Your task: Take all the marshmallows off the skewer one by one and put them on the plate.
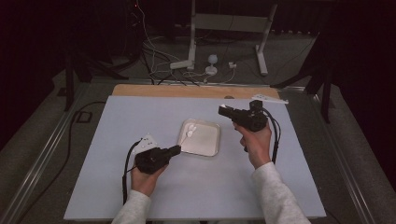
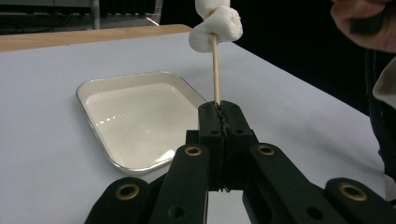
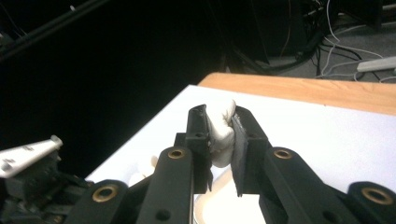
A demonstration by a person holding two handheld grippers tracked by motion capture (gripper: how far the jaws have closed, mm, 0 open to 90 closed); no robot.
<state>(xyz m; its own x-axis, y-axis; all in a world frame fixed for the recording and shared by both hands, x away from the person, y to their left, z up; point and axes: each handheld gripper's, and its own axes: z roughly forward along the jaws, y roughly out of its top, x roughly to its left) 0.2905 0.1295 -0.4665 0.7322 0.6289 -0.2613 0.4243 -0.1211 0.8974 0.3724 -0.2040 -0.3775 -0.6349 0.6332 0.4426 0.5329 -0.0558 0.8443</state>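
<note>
**High view: two grippers, one skewer, marshmallows on and off the stick**

High view has the left hand [image 1: 142, 179] low on the pale table [image 1: 116, 186], holding the left gripper [image 1: 174, 150] with its tip at the near left edge of a shallow white tray [image 1: 210, 140]. A grey three-cornered plate [image 1: 147, 141] sits on top of that gripper and its cable [image 1: 125, 172] trails back toward the person. From the left gripper view, the black jaws are pressed together on the lower end of a thin wooden skewer [image 2: 215, 70], which stands nearly upright. White marshmallows [image 2: 215, 23] are threaded on the upper part of the stick, the top of them cut off by the frame edge. Behind the stick the tray [image 2: 93, 91] lies flat on the table, its metal rim catching light.

In the high view the marshmallows [image 1: 191, 130] show as small white lumps over the tray's far left corner.

Further right, the right hand [image 1: 256, 142] holds the right gripper [image 1: 223, 111] raised above the table, beyond the tray's far right corner, pointing left. The right gripper view shows its jaws clamped on a single white marshmallow [image 3: 222, 133], squeezed between them. Beyond the table's far wooden edge [image 1: 187, 91], cables and a metal stand [image 1: 224, 28] lie on the floor.
</note>
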